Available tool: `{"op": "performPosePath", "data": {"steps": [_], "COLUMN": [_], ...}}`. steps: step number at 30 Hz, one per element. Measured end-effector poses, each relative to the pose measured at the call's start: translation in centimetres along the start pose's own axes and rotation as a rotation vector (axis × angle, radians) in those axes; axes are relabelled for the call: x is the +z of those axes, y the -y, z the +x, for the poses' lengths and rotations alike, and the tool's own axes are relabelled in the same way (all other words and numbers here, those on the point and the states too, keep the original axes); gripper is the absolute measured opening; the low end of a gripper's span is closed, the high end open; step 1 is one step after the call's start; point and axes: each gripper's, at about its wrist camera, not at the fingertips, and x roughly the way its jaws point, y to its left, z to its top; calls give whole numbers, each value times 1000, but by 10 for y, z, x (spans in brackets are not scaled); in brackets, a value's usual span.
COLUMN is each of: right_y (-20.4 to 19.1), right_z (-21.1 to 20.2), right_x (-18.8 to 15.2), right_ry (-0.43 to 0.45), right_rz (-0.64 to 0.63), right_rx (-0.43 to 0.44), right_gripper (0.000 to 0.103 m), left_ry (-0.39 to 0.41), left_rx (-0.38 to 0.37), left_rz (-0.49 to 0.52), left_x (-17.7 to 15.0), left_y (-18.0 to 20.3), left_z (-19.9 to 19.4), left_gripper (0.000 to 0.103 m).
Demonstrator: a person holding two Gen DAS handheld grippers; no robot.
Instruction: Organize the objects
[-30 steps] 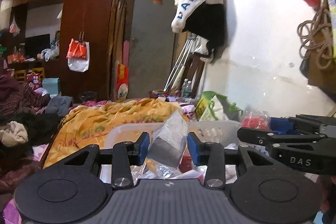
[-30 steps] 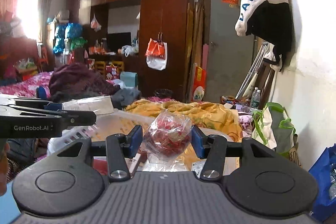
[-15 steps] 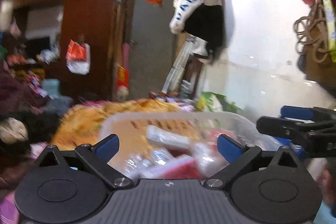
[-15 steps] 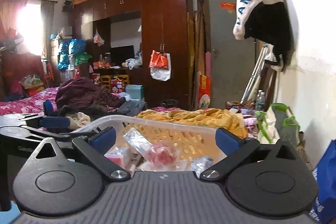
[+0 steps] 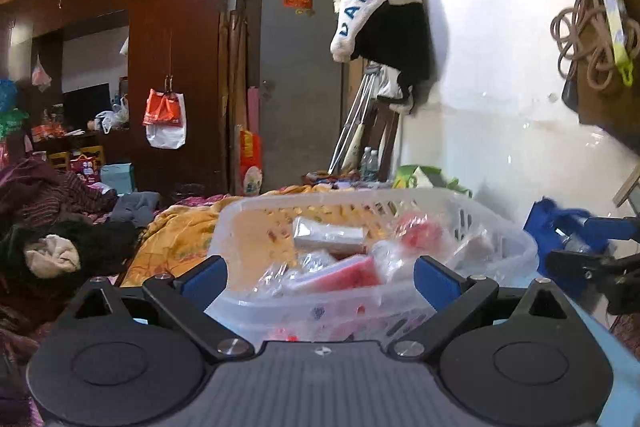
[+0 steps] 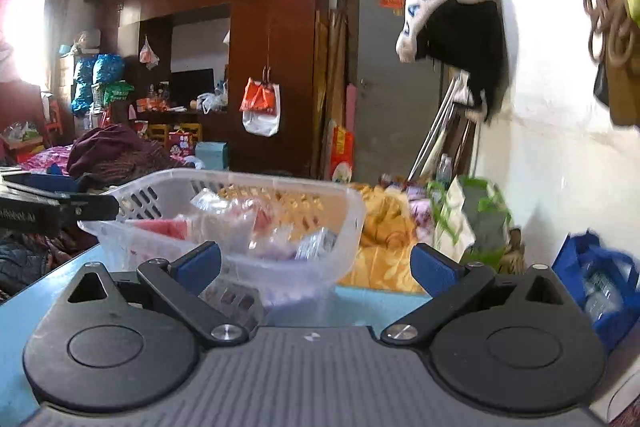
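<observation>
A translucent white plastic basket point(image 5: 500, 227) stands on a light blue table, straight ahead in the left wrist view and ahead-left in the right wrist view point(image 6: 348, 203). It holds several plastic-wrapped packets, among them a clear bag with a white box point(image 5: 328, 237), a red packet point(image 5: 344, 273) and a bag of red pieces point(image 5: 420, 227). My left gripper point(image 5: 320, 277) is open and empty, just short of the basket's near wall. My right gripper point(image 6: 316, 265) is open and empty, right of the basket and lower. The other gripper shows at the right edge of the left wrist view point(image 5: 592, 259).
The light blue table point(image 6: 376, 297) carries the basket. Behind it is a bed with a yellow blanket point(image 5: 180, 235) and piled clothes point(image 5: 48, 211). A blue bag with bottles point(image 6: 600, 279) sits low at the right. A green bag point(image 6: 468, 219) leans on the white wall.
Both grippers opened and let their bags fall into the basket: the left a clear bag, the right a bag of red pieces. Both then drew back and lower; the right one swung rightward.
</observation>
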Motion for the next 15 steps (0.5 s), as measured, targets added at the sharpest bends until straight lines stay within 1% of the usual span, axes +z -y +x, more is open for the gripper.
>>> {"op": "performPosePath", "data": {"steps": [2,5,8,11,15], "right_y": [2,-1,-3,-4,-4], "right_z": [2,4,4,5,4], "right_x": [-1,-3,-7,-9,-11], "right_ry": [-4,-6,-13,-3,3], "right_rz": [14,2,-2,-19,-16], "right_rx": [6,-7,4,-5,-3], "right_gripper": [103,103,103,103,103], "left_ry": [-3,-17,-21,-25,-24], "left_rx": [-7,-4,-13,-24,-18], "left_rz": [-2,2,2,-1,0], "left_x": [-1,-3,-6,-11,-13], "left_y": [1,3,5,5,6], "left_z": [-1,-1,0,-2,-3], "left_gripper": [101,101,101,101,101]}}
